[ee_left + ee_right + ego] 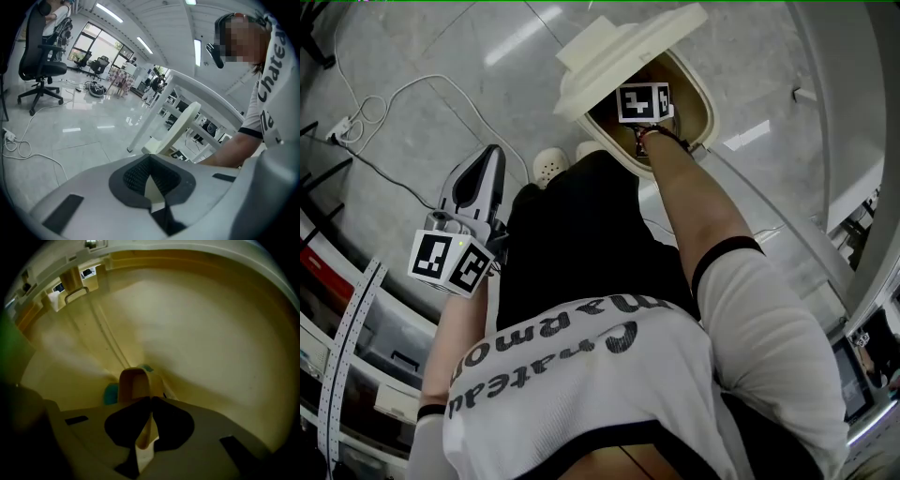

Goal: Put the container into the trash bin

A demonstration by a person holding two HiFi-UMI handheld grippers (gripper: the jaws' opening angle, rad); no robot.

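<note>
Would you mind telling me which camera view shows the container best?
The right gripper view: the container sits pinched in the right gripper, down inside the trash bin. In the head view that gripper's marker cube and the person's wrist cover it. The left gripper view shows none of it.

A white T-shirt (609, 375) is worn, edged with black bands at its short sleeves and printed with black lettering, together with black trousers (572, 234) and white perforated shoes (551, 166). A dark band (654, 134) is seen at the right wrist. The left gripper (494, 155) is shelled in pale grey, with dark ribbed fingers (136, 176) — a cube (450, 258) of black-and-white square markers is mounted on it.
</note>
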